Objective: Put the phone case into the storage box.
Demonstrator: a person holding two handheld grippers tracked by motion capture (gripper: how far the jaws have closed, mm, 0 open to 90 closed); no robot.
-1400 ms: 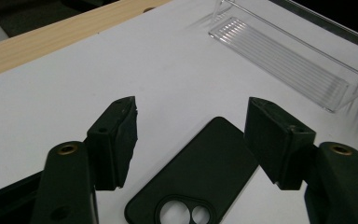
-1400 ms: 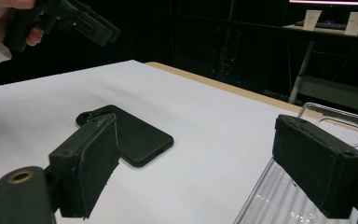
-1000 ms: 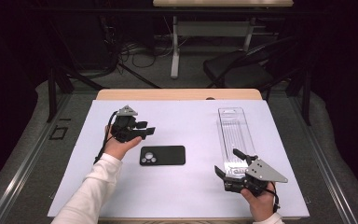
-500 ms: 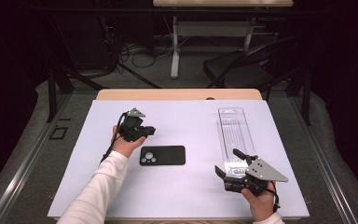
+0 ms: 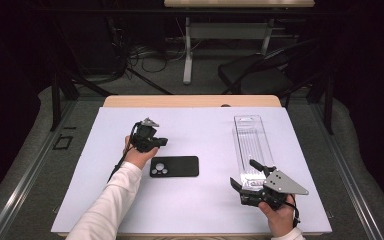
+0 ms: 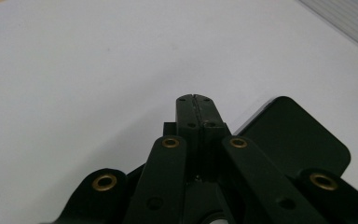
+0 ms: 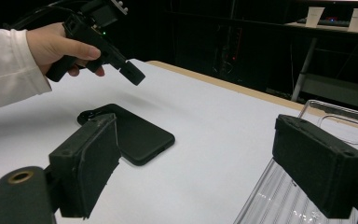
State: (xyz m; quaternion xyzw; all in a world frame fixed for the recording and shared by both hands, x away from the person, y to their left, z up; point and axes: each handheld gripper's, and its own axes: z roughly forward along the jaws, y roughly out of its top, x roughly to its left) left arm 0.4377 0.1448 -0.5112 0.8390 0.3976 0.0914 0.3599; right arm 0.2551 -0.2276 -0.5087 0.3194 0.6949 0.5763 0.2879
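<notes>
We hold our left tool [image 5: 161, 142] in the air just above the bench [image 5: 190, 125], right by the top left corner of the black phone [image 5: 175, 166]. Its jaws have just been closing, and now they are pressed together with nothing between them. In the left gripper view the two black tips meet in a thin line, and a corner of the phone lies just past them on the white top.

The phone lies flat near the middle of the bench, with its back up and its round camera eyes at the left end.

Our right tool [image 5: 244, 174] sits low at the near right part of the bench. Its jaws are spread wide and hold nothing. The near end of the clear plastic case [image 5: 252, 142] lies just by them.
</notes>
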